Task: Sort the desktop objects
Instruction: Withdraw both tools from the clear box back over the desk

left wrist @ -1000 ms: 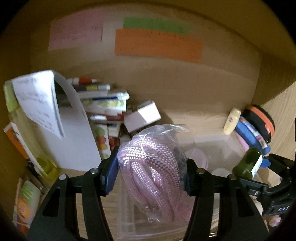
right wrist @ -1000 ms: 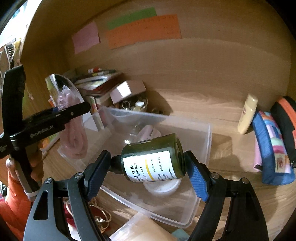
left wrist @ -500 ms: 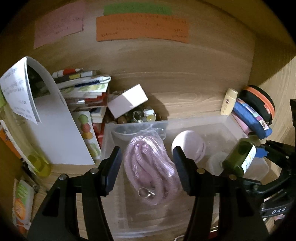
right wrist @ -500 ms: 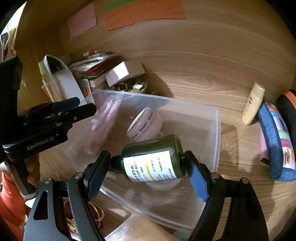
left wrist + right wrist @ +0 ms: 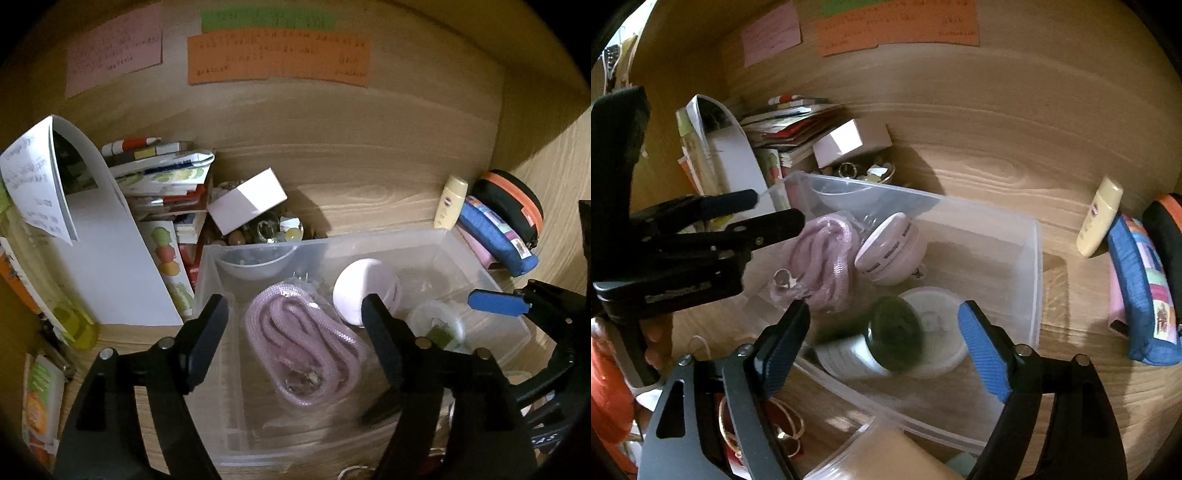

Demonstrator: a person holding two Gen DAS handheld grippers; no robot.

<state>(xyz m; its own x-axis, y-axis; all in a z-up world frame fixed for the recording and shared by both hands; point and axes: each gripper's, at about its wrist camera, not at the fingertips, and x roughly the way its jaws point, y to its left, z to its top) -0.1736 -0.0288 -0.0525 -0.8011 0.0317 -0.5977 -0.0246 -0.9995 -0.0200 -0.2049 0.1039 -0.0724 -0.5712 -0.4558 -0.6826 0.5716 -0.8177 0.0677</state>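
Observation:
A clear plastic bin [image 5: 480, 273] [image 5: 1038, 258] sits on the wooden desk. A pink rope in a clear bag [image 5: 306, 343] [image 5: 820, 266] lies inside it, free of my left gripper [image 5: 295, 310] [image 5: 772, 210], which hangs above with its jaws opening and nothing pressed. A dark green bottle with a white label [image 5: 894, 332] [image 5: 439, 336] lies blurred in the bin beneath my right gripper [image 5: 882, 314]; its jaws are opening too and touch nothing. A round pink case [image 5: 364, 291] [image 5: 890, 251] and a white round lid [image 5: 942, 317] are also in the bin.
Booklets and a curled white sheet [image 5: 103, 236] crowd the left. Behind the bin are a white box [image 5: 247, 206] and a bowl of trinkets [image 5: 269, 232]. A cream tube [image 5: 1099, 218], blue pouch [image 5: 1141, 291] and black-orange case [image 5: 513, 203] stand right. A hand [image 5: 653, 332] holds the left gripper.
The left gripper lowered the bagged rope into the bin and let it go. The right gripper released the green bottle, which dropped into the bin. Both jaws now stand wider.

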